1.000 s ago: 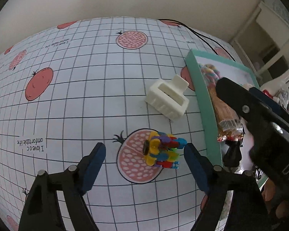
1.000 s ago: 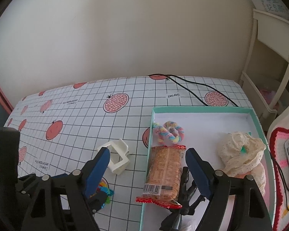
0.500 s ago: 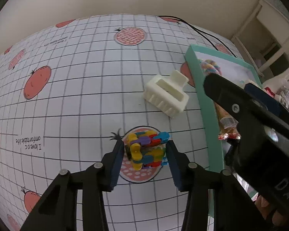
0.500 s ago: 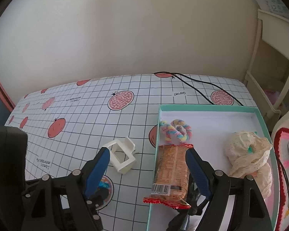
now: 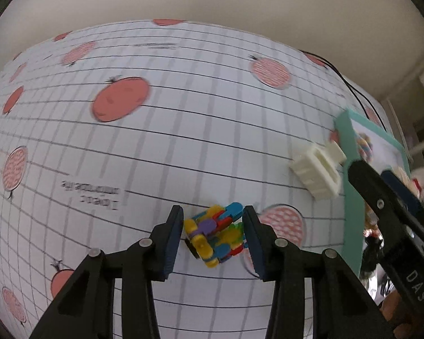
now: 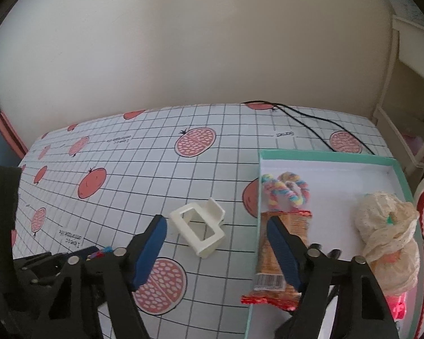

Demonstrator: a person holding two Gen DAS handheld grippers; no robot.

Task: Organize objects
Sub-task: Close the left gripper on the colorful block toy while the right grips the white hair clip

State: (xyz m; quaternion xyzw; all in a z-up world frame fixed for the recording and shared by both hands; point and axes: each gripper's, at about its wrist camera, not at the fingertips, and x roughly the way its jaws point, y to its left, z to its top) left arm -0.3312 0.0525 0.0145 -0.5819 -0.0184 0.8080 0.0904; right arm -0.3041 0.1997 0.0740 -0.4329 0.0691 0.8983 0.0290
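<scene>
Multicoloured plastic toy [image 5: 216,236] sat clamped between the left gripper [image 5: 213,240] jaws, apparently just clear of the worktop [image 5: 183,130]; blur left contact uncertain. Judged light, stiff, jointed; links might shift, so gripping across the broad sides seemed best. Right gripper [image 6: 216,250] hung with jaws spread, holding nothing, above the white hair clip [image 6: 198,230] and the teal box [image 6: 325,158] edge. Toy's underside hidden; in the right view only a sliver showed.

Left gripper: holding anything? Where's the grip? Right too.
The left gripper is shut on the multicolored plastic toy, pads on its two opposite sides. The right gripper is open and holds nothing.
</scene>
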